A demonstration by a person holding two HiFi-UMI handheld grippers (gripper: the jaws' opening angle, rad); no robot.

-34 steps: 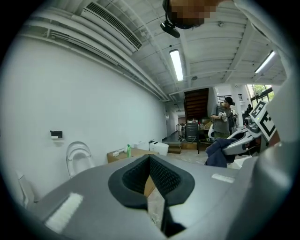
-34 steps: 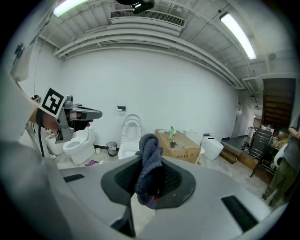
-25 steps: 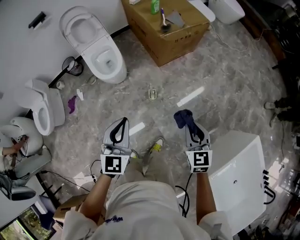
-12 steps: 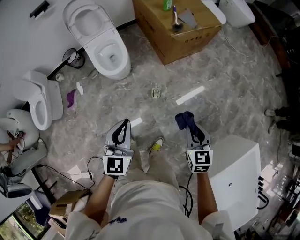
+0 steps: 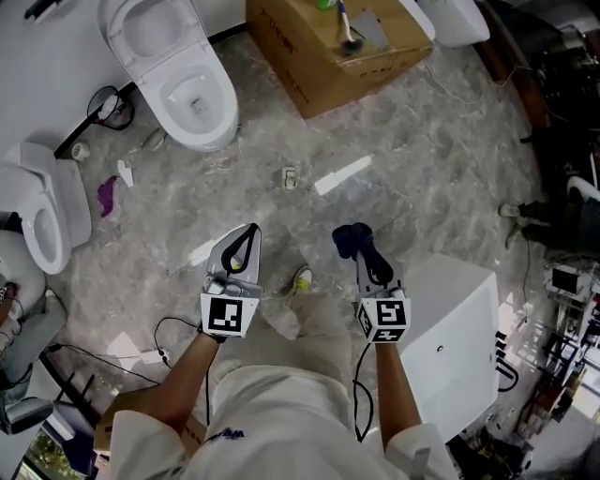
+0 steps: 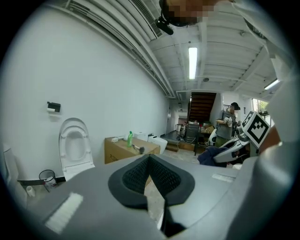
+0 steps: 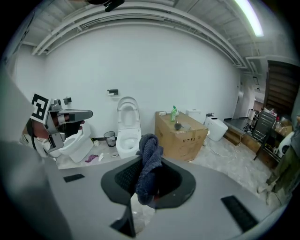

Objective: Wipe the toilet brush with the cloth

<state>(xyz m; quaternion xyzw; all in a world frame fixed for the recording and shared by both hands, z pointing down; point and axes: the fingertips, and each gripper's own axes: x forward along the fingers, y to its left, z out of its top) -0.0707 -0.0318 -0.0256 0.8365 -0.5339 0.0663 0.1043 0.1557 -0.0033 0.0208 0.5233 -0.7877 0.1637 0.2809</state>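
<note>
1. Head view, stage in hand: the approach is judged unfinished. The toilet brush [image 5: 348, 36] lies on top of the cardboard box [image 5: 323, 66] at the far end of the floor, well apart from both tongs, and nothing is being wiped.
2. Right tongs [image 5: 360, 251]: clamped on a dark blue cloth [image 7: 147, 168], which is bunched between the jaws and stands up above them.
3. Left tongs [image 5: 249, 231]: jaws brought together tip to tip, with nothing held between them.
4. Next move, as judged: the box is to be reached across the marble floor [image 5: 422, 169]. The left tongs would then be parted and closed on the brush handle, so that the cloth can be drawn along it.
5. Also on the box: a green bottle [image 7: 174, 114] and a grey flat item [image 5: 370, 28], both near the brush and liable to be knocked when it is taken.
6. Surroundings: a white toilet [image 5: 178, 75] with its lid raised, left of the box; a second toilet [image 5: 52, 211] at the left edge; a white cabinet [image 5: 459, 328] just beside the right tongs.
7. Obstructions: small litter [image 5: 290, 176] is scattered on the floor between tongs and box, and a cable [image 5: 178, 321] lies near the person's left side. The way is otherwise judged passable.
</note>
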